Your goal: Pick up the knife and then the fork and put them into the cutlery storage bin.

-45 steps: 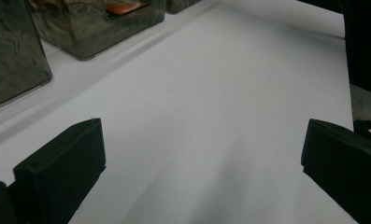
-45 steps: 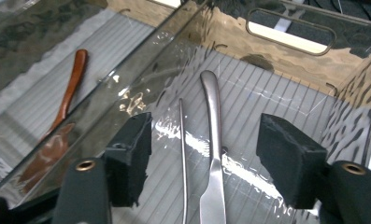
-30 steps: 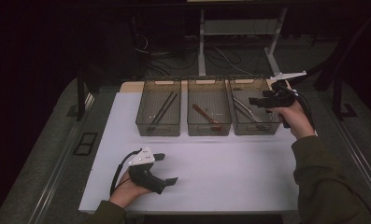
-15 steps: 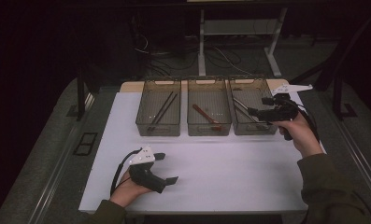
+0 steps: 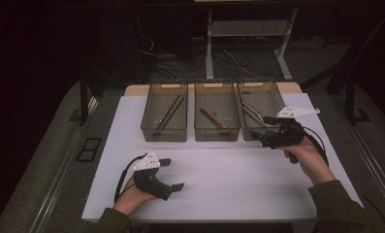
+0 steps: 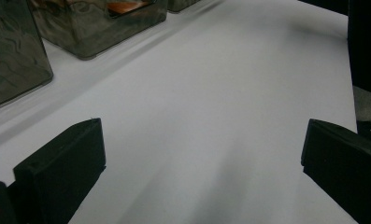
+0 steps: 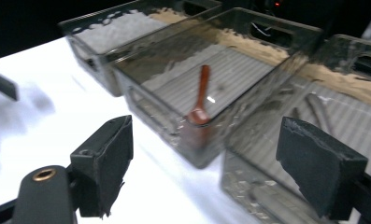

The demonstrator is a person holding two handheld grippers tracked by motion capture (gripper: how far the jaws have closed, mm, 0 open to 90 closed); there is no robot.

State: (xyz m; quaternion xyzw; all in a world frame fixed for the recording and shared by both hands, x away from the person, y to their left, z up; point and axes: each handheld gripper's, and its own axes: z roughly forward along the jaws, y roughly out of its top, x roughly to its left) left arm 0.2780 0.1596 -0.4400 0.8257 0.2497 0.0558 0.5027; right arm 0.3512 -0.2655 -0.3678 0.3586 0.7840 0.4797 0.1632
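Three bins in a row is the landmark here, so everything below is placed off the middle bin.

White mat (image 5: 229, 184): biggest thing going, it covers the table top, and the middle bin sits on its far half.

Middle bin (image 5: 216, 118): smoky see-through plastic, dead centre of the row; the right gripper view looks into it from its near right corner.

Left bin (image 5: 165, 118): just beside the middle bin on its left, with dark chopsticks (image 5: 168, 115) lying lengthwise inside.

Right bin (image 5: 261, 109): just beside the middle bin on its right, with greyish utensils in it, too murky to say what exactly.

Right gripper (image 5: 262, 137): near-right of the middle bin, hanging over the near end of the right bin. Jaws have just been opening and stand wide apart, nothing between them; the right gripper view shows both black pads clear of everything.

Left gripper (image 5: 173, 174): well in front of the middle bin and a bit left, low over the bare mat. Jaws spread wide, nothing gripped, just white mat between them in the left gripper view.

Red spoon (image 7: 200, 101): inside the middle bin, flat on the floor of it, bowl towards the near wall, handle pointing away. Nobody's touching it.
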